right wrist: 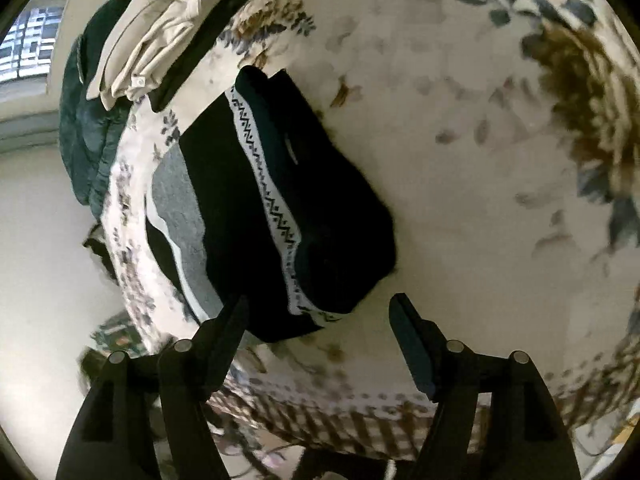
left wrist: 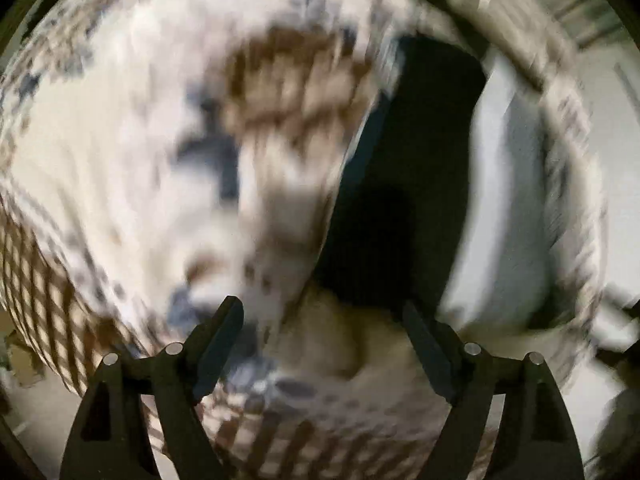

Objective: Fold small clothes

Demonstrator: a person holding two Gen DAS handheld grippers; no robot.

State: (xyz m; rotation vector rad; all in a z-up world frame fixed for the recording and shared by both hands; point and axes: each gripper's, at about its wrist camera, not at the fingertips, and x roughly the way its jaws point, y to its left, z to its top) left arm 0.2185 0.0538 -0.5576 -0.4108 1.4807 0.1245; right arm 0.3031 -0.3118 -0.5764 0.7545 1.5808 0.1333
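Observation:
A folded black garment [right wrist: 320, 216] with a white zigzag-patterned band lies on the floral bedspread [right wrist: 460, 128]. It rests partly on a grey and black piece [right wrist: 176, 204] with a white stripe. My right gripper [right wrist: 318, 312] is open and empty, just in front of the black garment's near edge. In the blurred left wrist view the black garment [left wrist: 396, 184] lies ahead, with a pale grey piece [left wrist: 500, 216] to its right. My left gripper [left wrist: 322, 316] is open and empty above the bedspread [left wrist: 120, 152].
Beige folded clothes [right wrist: 160, 36] and a dark green quilted item [right wrist: 88, 128] are piled at the bed's far left edge. The bedspread's brown checked border [right wrist: 360, 424] hangs over the near edge. Pale floor [right wrist: 40, 260] lies left of the bed.

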